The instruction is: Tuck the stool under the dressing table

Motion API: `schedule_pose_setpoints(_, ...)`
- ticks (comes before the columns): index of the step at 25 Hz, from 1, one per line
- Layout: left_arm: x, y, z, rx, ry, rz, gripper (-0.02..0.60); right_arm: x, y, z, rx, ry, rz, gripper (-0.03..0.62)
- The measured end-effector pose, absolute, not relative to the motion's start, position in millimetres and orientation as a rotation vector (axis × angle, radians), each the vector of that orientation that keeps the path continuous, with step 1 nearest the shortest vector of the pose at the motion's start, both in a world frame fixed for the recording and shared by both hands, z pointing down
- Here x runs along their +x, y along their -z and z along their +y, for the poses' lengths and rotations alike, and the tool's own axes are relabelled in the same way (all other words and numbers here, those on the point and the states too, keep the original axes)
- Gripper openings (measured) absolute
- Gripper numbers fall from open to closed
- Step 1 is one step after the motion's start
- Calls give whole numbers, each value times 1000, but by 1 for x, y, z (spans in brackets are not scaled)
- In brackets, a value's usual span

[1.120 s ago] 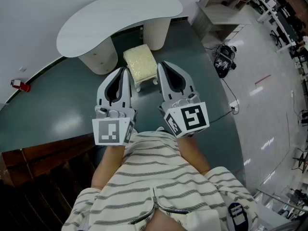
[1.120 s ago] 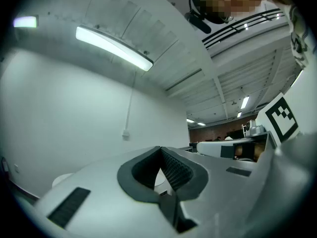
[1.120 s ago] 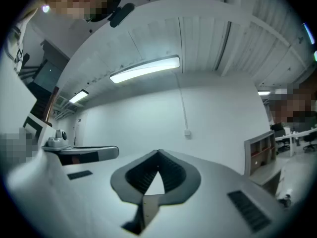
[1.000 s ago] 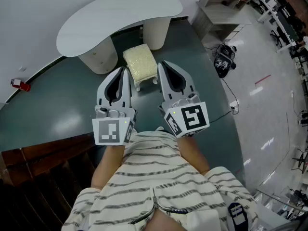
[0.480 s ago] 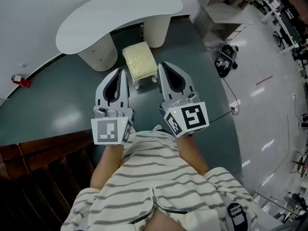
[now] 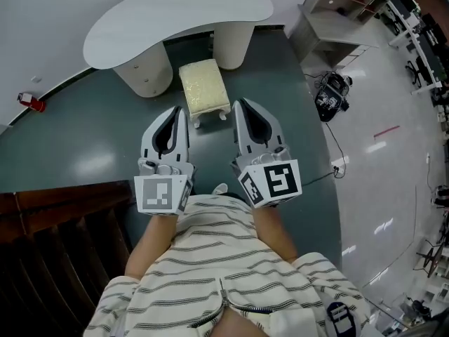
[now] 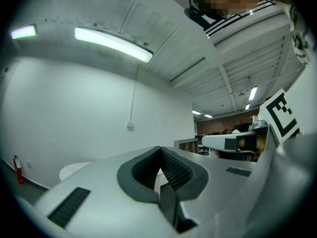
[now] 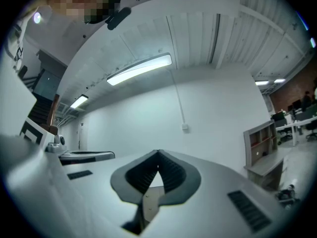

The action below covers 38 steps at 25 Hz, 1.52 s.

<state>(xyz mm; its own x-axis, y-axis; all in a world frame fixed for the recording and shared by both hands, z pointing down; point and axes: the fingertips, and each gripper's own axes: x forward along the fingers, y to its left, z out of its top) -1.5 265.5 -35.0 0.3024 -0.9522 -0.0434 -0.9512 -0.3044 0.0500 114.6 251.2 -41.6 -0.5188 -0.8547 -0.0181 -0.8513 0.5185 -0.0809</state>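
Observation:
The stool (image 6: 203,86) has a cream cushion and short white legs. It stands on the dark green floor just in front of the white, kidney-shaped dressing table (image 6: 175,12), between the table's two pedestals and mostly outside the top. My left gripper (image 6: 183,110) and right gripper (image 6: 237,104) hover side by side above the floor, just short of the stool's near edge, not touching it. Both are shut on nothing. In the left gripper view the jaws (image 7: 160,150) meet against the white wall; the right gripper view (image 8: 157,155) shows the same.
A red fire extinguisher (image 6: 31,102) stands by the wall at left. Dark wooden stairs (image 6: 56,237) lie at lower left. A grey shelf unit (image 6: 337,20) is at upper right, with a black device and cables (image 6: 331,97) on the pale floor.
The head view has shifted slightly, so the stool and table sit a little higher in the frame. Both grippers stay shut and side by side. The stool has not moved relative to the table.

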Motion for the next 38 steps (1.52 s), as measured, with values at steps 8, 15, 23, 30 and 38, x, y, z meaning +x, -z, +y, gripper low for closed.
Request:
schedule_pose_setpoints(8, -10, 17, 243, 2495, 85, -1823, 6, 108, 28, 226, -1548, 122, 2705, 14)
schedule_pose_setpoints(15, -32, 4, 195, 2506, 82, -1774, 6, 75, 14, 185, -1568, 131, 2721, 13)
schedule_pose_setpoints(23, -52, -16, 140, 2503, 7, -1692, 6, 45, -2, 134, -1629, 176, 2712, 14)
schedule_pose_setpoints(30, -81, -39, 100, 2503, -18, -1604, 6, 14, -22, 96, -1705, 235, 2695, 14)
schedule_pose_setpoints(38, -98, -68, 79, 2514, -36, -1499, 6, -10, -57, 81, -1813, 325, 2696, 14)
